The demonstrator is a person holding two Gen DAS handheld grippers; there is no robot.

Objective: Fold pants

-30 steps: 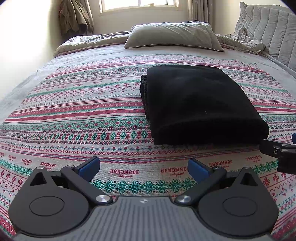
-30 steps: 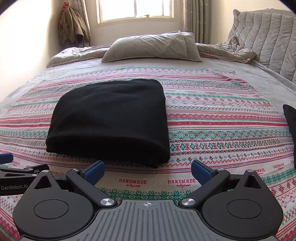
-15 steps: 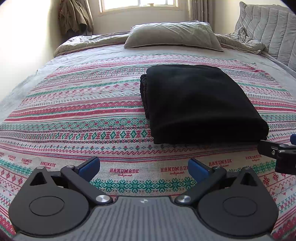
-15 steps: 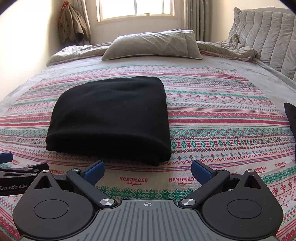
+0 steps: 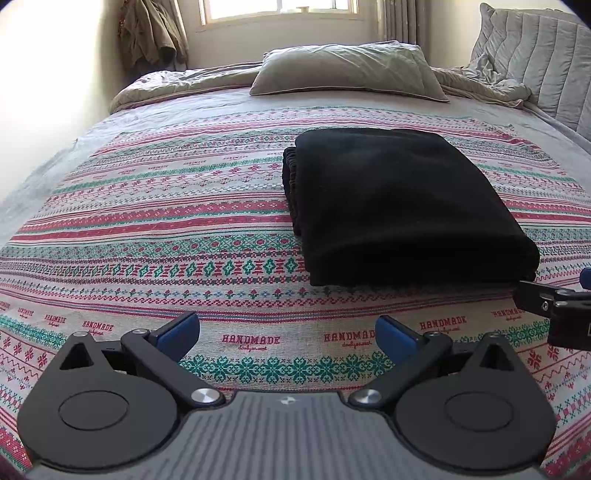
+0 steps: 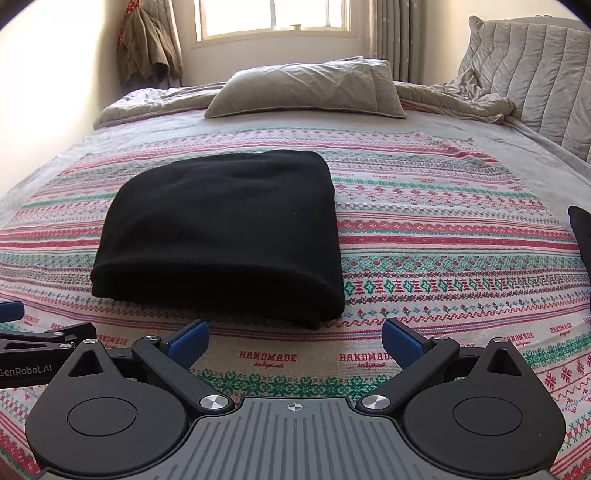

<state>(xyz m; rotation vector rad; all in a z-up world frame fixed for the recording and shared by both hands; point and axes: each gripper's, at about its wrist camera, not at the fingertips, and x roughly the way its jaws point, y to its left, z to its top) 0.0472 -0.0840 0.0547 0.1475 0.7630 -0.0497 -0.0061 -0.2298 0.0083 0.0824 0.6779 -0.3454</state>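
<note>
Black pants lie folded into a thick rectangle on the patterned bedspread, their stacked edges facing left. In the right wrist view the same pants sit ahead and left of centre. My left gripper is open over the bedspread, short of the pants' near edge, holding nothing. My right gripper is open too, just short of the pants' near right corner, and empty. Part of the right gripper shows at the left wrist view's right edge; part of the left gripper shows at the right wrist view's left edge.
A grey pillow and rumpled duvet lie at the head of the bed under a window. A padded headboard stands on the right. Clothes hang in the far left corner. Another dark item lies at the right edge.
Both grippers have tilted or risen slightly, so the pants sit a little lower in the right wrist view. The pants have not moved and both grippers stay open.
</note>
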